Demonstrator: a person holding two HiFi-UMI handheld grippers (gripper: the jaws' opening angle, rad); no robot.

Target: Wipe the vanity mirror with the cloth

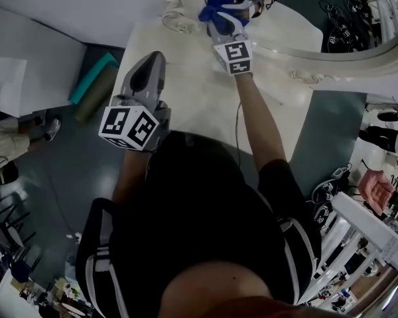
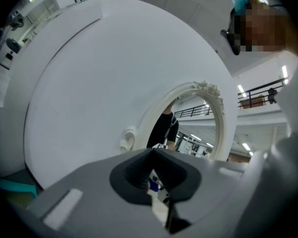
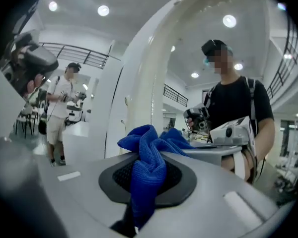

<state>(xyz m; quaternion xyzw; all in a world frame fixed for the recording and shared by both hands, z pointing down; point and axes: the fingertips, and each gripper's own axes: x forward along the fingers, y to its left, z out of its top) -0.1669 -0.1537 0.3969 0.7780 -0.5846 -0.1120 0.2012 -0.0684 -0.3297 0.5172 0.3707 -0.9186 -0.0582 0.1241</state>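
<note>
Fingers of the left gripper point(image 2: 156, 185) are together on nothing, well back from the vanity mirror point(image 1: 305, 18); the right gripper point(image 3: 139, 202) has its fingers clamped on the blue cloth point(image 3: 148, 165), which bunches beyond their tips, just beside the mirror's white frame point(image 1: 331, 57). Cloth judged light, soft and grippy: pinch a mid-fold, leaving a loose wad for the fragile glass. Head view alone shows the grippers' spacing; right gripper view alone confirms the pinch.

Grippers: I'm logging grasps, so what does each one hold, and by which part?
The right gripper is shut on the blue cloth, pinching a bunched fold. The left gripper holds nothing.
</note>
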